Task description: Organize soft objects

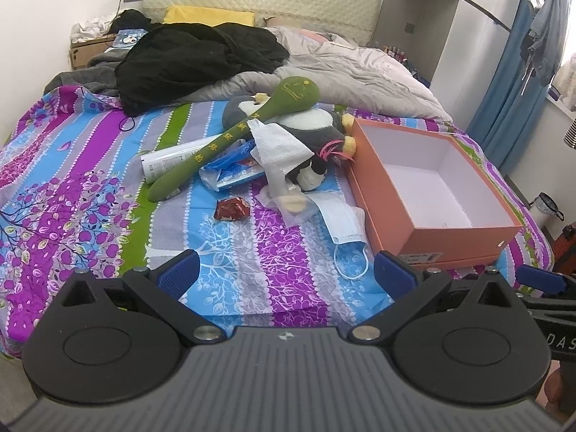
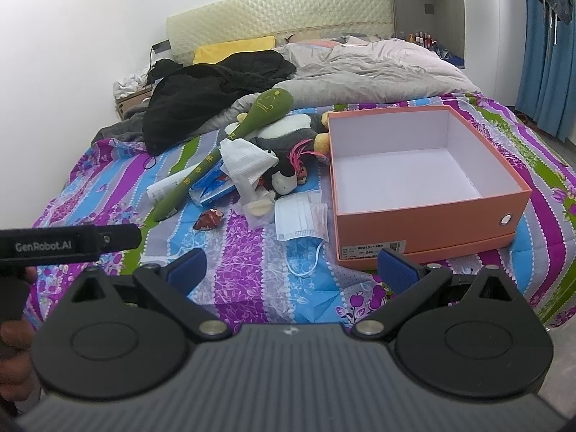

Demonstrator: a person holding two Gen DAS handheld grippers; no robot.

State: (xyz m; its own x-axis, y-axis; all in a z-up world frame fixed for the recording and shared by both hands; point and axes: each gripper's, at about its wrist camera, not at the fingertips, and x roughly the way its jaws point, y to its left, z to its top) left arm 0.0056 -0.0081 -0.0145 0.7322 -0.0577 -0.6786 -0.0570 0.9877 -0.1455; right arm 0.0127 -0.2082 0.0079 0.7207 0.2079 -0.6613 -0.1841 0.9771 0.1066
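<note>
Both tools released, blue pads spread wide, nothing between them: left tool (image 1: 284, 270) and right tool (image 2: 293, 268), each held low over the near edge of the bed with the striped purple, blue and green floral sheet (image 1: 72, 180).

Readable writing: "GenRobot.AI" in pale letters on the black bar (image 2: 68, 243) of the left tool, seen from the right wrist view; "DAS" cut off at the frame edge on black housing in the left wrist view. Printed white label (image 2: 374, 250) on the near wall of the open orange cardboard box with white lining (image 2: 424, 216), digits partly legible, "245" among them, the rest too small. Yellow embroidered characters along the handle of the long green plush mallet (image 1: 248, 122), not decipherable. White cylindrical tube (image 1: 169, 160) under the mallet, small print illegible.

Soft things heaped mid-bed, just left of the box: the mallet lying across a grey-and-white plush penguin (image 1: 309, 122), its body largely hidden beneath a crumpled white paper towel (image 1: 279, 142). Blue-and-white plastic packet (image 1: 230, 172) half covered. Pale blue face mask (image 2: 300, 217) lying flat, touching the box's near corner. Small red crinkled wrapper (image 1: 232, 209) apart in front. Small clear bag near the mask, contents hard to make out.

Fingers at the left edge of the right wrist view, blurred.
</note>
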